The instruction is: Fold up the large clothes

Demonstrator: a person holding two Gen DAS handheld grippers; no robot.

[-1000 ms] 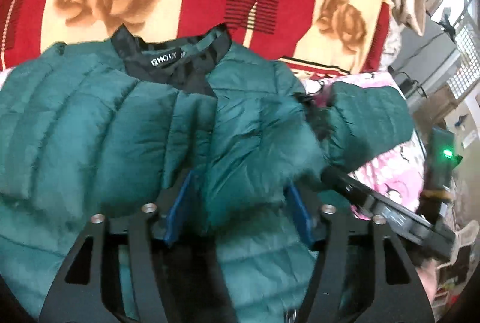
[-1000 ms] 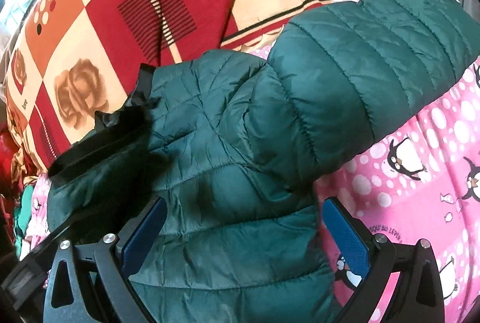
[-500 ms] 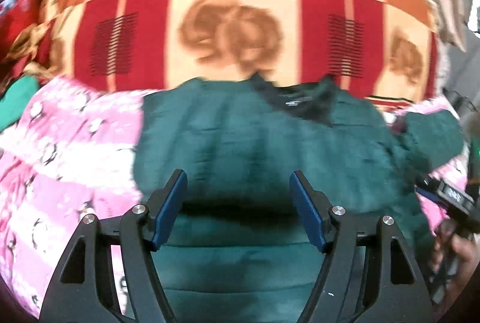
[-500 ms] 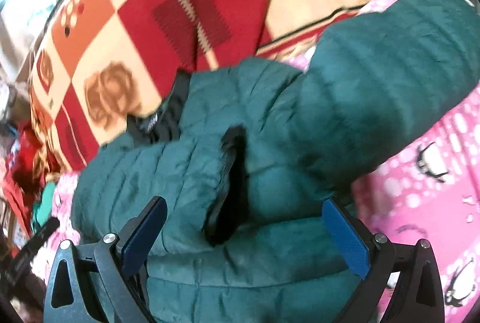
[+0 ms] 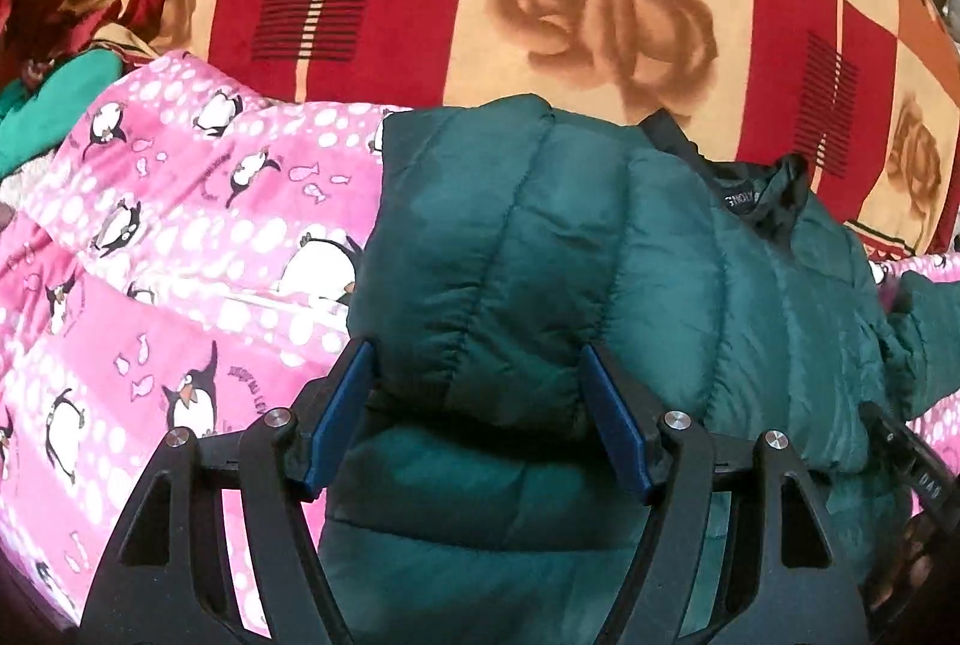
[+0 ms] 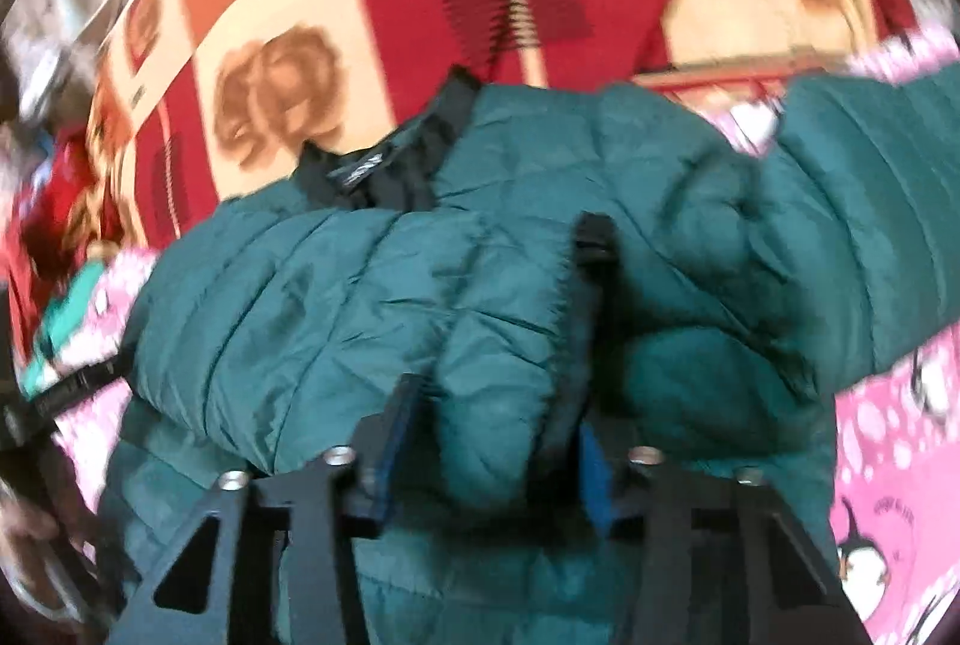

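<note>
A dark green puffer jacket lies on the bed with its black collar towards the far side. My left gripper hangs over its left shoulder, which is folded in. The blue pads stand apart on either side of that puffy fold, open. In the right wrist view my right gripper has its jaws closing on a bunched fold of the jacket beside the dark front edge, and the pads pinch the fabric. One sleeve stretches out to the right.
A pink penguin blanket covers the bed under the jacket, with a red and orange rose blanket behind it. Red and green clothes are piled at the far left. A hand holds the other gripper at the left edge.
The left gripper let go of the furry cuff and swung left to the folded shoulder. The right jaws went from wide apart to closed on a fold of the jacket.
</note>
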